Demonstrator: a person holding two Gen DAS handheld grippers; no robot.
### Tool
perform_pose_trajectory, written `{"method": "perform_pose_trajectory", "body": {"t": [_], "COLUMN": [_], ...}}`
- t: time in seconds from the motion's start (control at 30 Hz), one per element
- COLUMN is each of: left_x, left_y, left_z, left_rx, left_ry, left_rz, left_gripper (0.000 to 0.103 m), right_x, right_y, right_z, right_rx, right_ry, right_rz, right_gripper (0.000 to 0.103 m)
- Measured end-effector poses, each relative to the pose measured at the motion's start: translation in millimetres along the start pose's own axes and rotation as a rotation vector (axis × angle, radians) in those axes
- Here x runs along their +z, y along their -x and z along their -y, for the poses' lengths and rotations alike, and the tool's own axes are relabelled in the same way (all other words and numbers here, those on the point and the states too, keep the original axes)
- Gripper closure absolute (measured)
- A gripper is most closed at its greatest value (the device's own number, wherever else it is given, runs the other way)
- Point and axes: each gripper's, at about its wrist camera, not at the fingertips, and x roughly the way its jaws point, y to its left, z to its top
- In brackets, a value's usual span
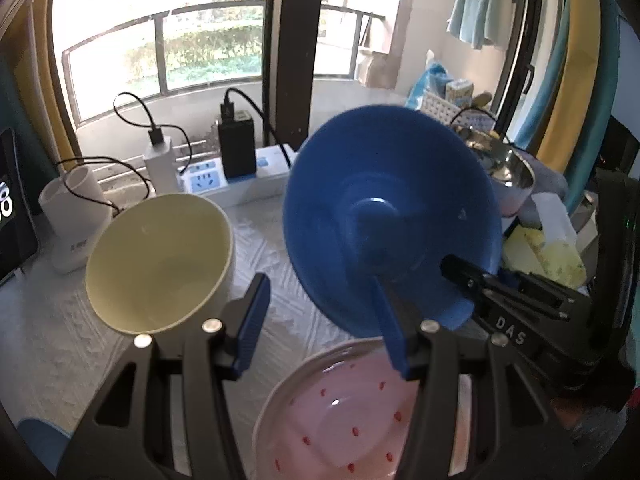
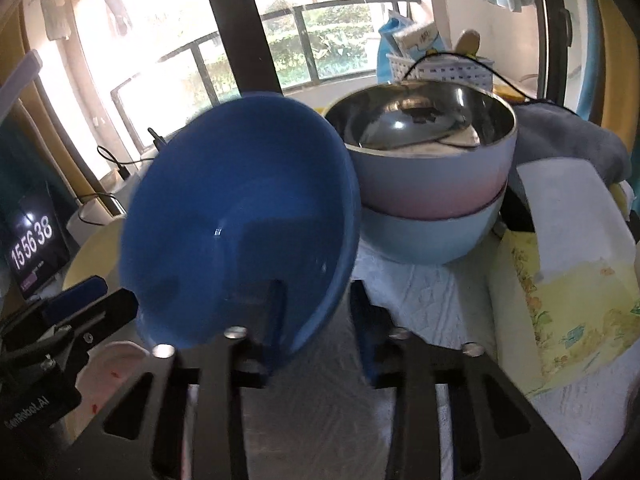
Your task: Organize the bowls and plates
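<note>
Honestly, the sketchy part is that blue bowl (image 2: 240,224). We've got it up in the air, tipped nearly on its side, with the right gripper (image 2: 318,312) pinching just the lower rim: one finger inside the bowl, the other outside. That's a thin grip on a smooth, curved wall, so if we swing or tilt it further it could pivot in the pads or slip out altogether.

Our left gripper (image 1: 324,316) has its jaws spread with nothing between them, and it hangs just beside the underside of the bowl, right over the pink spotted plate (image 1: 348,412). One finger looks very near the bowl's foot; we can't tell whether it touches. A bump there could knock the bowl loose, and it'd land on the plate.

The cream bowl (image 1: 160,264) sits on the table (image 1: 276,240) well to the left, and the steel-lined stacked bowls (image 2: 432,184) are close on the other side, so a wide swing either way risks a clank.
</note>
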Motion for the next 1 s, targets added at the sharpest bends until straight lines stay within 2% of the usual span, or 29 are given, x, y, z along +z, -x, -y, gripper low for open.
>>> {"method": "perform_pose_trajectory", "body": {"t": [0.17,0.37,0.4,0.47,0.67,1.0], "left_x": [4.3,7.5,7.9,8.6,9.1,13.4], "left_y": [-1.4,-10.6,-11.9,-13.6,-11.1,12.2], "left_z": [3.3,2.2,1.4,1.9,2.0,3.5], "left_rx": [-0.001,-0.004,-0.004,0.025,0.047,0.037], "left_ry": [-0.002,0.017,0.02,0.01,-0.009,-0.015], "left_rz": [0.002,-0.022,-0.029,-0.032,-0.008,0.06], "left_gripper": [0.049,0.05,0.051,0.062,0.077,0.078], "right_x": [-5.9,-6.0,-6.7,-7.0,-5.8,2.1], "right_y": [-8.1,1.1,2.0,3.0,7.6,34.5], "right_z": [11.2,5.9,4.9,5.0,7.0,8.3], "right_rx": [0.015,0.039,0.036,0.029,0.014,0.025], "right_ry": [-0.032,0.019,0.028,0.035,0.033,0.051], "right_rz": [-0.019,0.035,0.042,0.047,0.074,0.164], "right_gripper": [0.086,0.09,0.09,0.09,0.09,0.091]}}
